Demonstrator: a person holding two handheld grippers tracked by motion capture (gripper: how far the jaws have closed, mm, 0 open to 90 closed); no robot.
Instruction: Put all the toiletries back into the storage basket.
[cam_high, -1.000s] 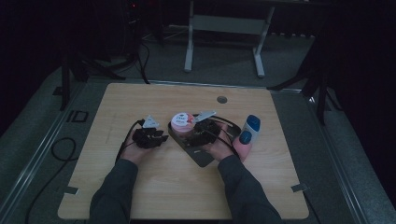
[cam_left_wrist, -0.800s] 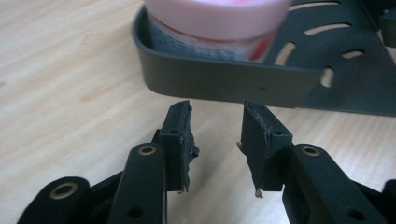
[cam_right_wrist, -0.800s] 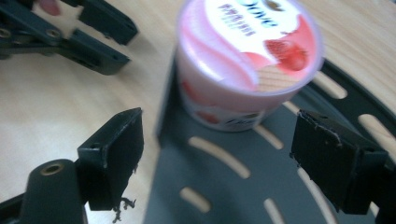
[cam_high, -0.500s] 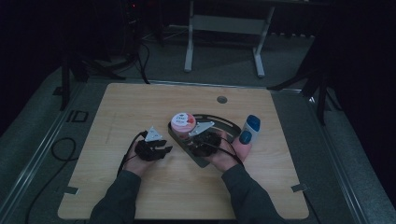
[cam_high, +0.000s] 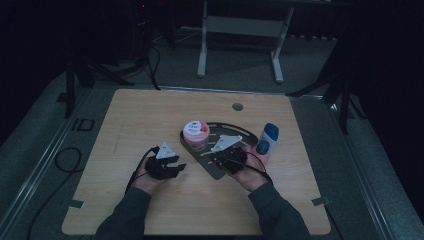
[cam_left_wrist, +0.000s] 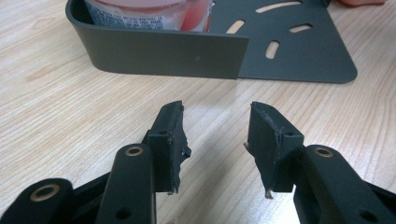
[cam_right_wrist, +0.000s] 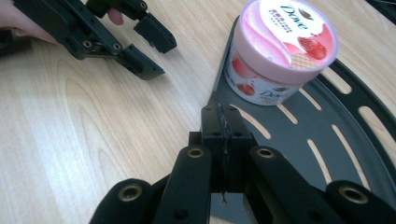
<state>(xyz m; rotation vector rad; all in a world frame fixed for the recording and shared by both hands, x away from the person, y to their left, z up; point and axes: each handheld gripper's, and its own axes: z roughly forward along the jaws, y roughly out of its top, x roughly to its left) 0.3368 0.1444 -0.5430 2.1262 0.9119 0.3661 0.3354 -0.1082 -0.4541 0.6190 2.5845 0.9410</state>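
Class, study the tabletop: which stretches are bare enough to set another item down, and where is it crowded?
Free: the table left of the pink tub, the far strip by the round hole, and the near edge. Crowded: the middle, with the dark tray, blue bottle and both grippers.

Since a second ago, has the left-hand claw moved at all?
Yes. The left gripper has drawn back toward the person, away from the pink tub.

Bare wood lies open across the table (cam_high: 150, 120) on its left and near sides. Near the middle the rack (cam_high: 220, 150) blocks the way with its raised wall, the tub (cam_high: 196, 134) standing just inside. A bottle (cam_high: 267, 138) lies close by the rack's right edge.
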